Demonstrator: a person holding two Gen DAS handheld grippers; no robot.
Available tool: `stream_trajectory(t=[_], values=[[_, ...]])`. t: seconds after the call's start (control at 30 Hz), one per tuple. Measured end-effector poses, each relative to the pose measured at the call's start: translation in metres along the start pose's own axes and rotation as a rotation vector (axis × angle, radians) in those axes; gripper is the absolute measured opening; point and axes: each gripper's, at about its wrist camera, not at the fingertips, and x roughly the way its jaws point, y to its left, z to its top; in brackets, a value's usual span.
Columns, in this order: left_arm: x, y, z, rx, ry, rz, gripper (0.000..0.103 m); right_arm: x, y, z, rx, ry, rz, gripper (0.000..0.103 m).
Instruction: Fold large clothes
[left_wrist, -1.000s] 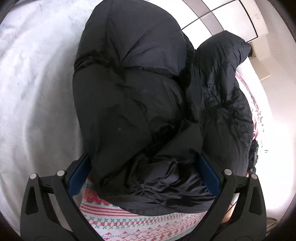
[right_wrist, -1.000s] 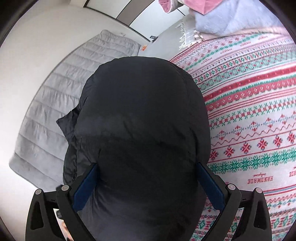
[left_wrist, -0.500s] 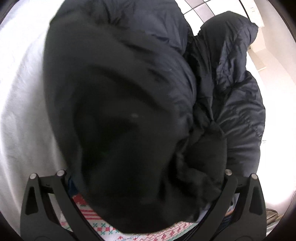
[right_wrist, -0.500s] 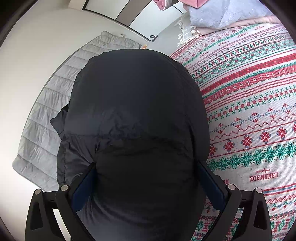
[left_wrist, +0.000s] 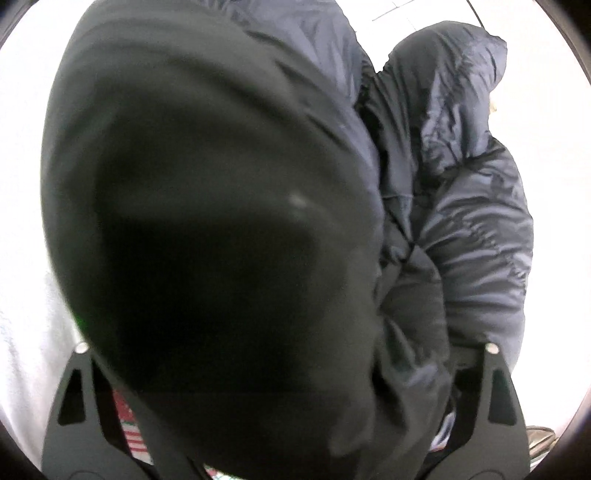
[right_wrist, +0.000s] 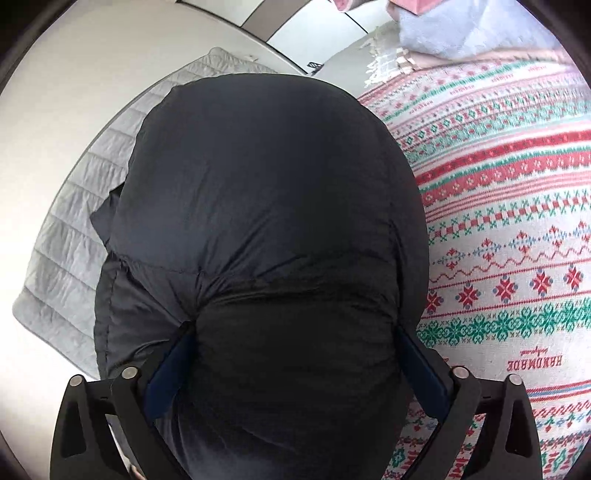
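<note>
Between the blue pads (right_wrist: 168, 365) of the right gripper (right_wrist: 291, 365) bulges a thick fold of the black puffer jacket (right_wrist: 266, 192), filling the whole gap; the jaws stand wide and are closing on it, the pads touching the padding on both sides. Beyond that fold the jacket swells up and away, hiding most of what lies ahead. To its right spreads the patterned blanket (right_wrist: 509, 229) in red, green and white; to its left lies a grey quilted cover (right_wrist: 70, 236), and a pale blue cushion (right_wrist: 461, 29) sits at the far end. Seen from the left gripper (left_wrist: 284, 369), the same jacket (left_wrist: 476, 229) crowds the lens, blurred and dark, burying the pads; its jaws, also wide, are closing with padding packed between them.
</note>
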Motion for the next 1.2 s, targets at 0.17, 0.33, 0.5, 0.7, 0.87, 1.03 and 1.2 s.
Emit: stream_trajectory(t=[0.17,0.33,0.5,0.7,0.87,1.03,1.2], values=[[-0.002,0.009,-0.012,-0.001,-0.012,-0.003,0.079,0.0,0.012,0.0,-0.043,-0.005,-0.019,0.08],[-0.008,0.014,-0.024,0.014,-0.026,-0.007,0.058,0.0,0.024,-0.002,-0.08,-0.013,-0.031,0.063],[-0.012,0.024,-0.034,0.01,-0.029,-0.014,0.049,-0.005,0.049,-0.004,-0.17,-0.041,-0.094,0.054],[-0.004,0.033,-0.044,-0.051,0.027,-0.004,0.085,0.0,0.022,0.002,-0.07,-0.011,0.032,0.078],[-0.005,0.05,-0.055,-0.091,0.06,-0.027,0.096,0.014,-0.005,0.002,0.052,0.025,0.105,0.103],[0.002,0.054,-0.069,-0.098,0.044,-0.047,0.103,0.035,-0.006,0.005,0.083,0.029,0.141,0.103],[0.004,0.058,-0.081,-0.103,0.023,-0.055,0.103,0.05,0.001,0.01,0.115,0.045,0.135,0.103]])
